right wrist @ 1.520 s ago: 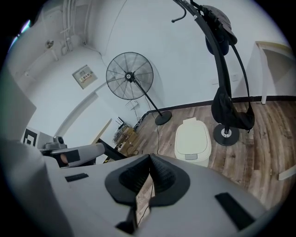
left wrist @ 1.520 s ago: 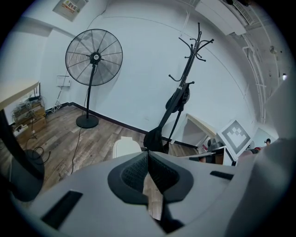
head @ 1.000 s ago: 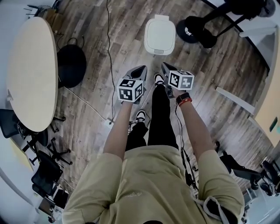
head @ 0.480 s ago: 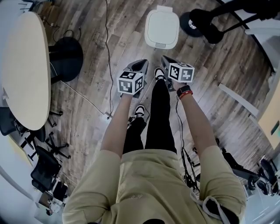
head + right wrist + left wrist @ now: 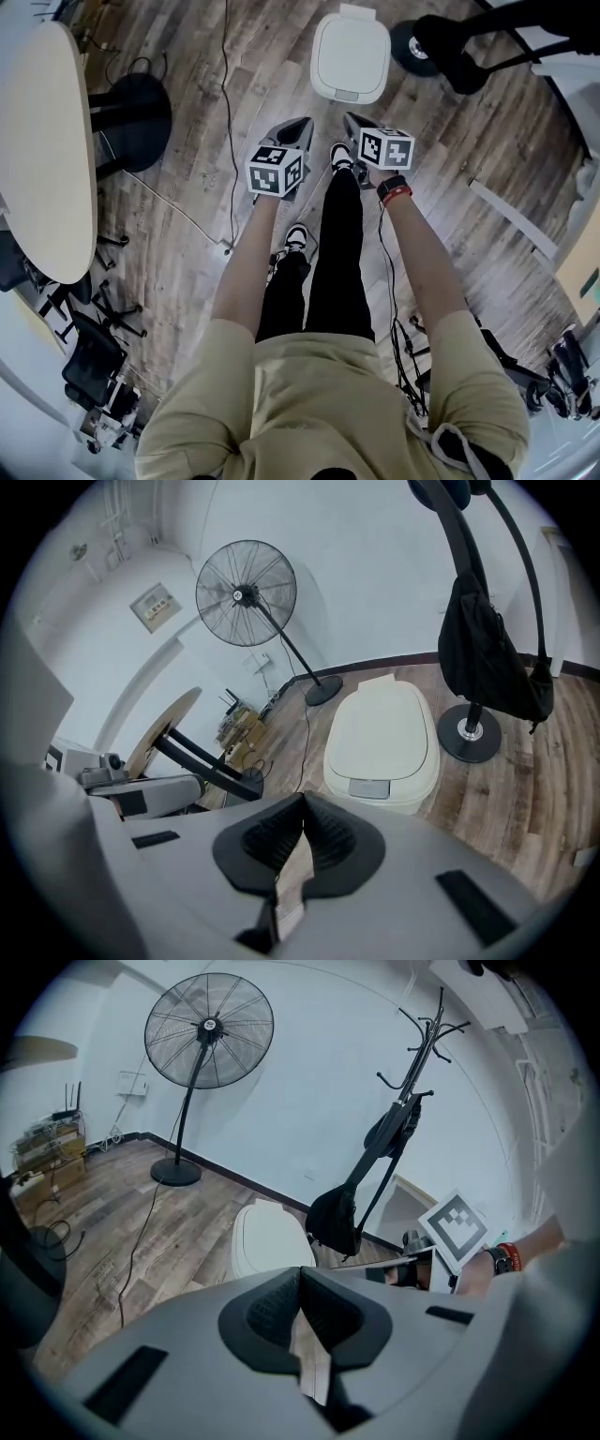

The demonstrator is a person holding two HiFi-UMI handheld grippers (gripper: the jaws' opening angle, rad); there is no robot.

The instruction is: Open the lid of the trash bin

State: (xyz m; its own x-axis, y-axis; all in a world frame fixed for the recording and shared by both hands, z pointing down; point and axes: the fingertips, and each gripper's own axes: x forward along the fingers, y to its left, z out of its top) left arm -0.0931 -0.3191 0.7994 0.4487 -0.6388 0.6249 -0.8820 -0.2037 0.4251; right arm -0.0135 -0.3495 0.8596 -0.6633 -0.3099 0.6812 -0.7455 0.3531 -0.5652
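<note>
- The white trash bin (image 5: 349, 58) is standing on the wooden floor (image 5: 187, 178) with its lid (image 5: 384, 726) lying shut, so the inside is not showing.
- The bin is sitting ahead of both grippers and apart from them, with neither one touching it. It is lying more squarely in front of the right gripper (image 5: 352, 120) than the left gripper (image 5: 300, 125).
- Both forearms are reaching forward side by side, grippers pointing toward the bin.
- Each gripper is showing its jaws pressed together at the tips, gripping nothing.
</note>
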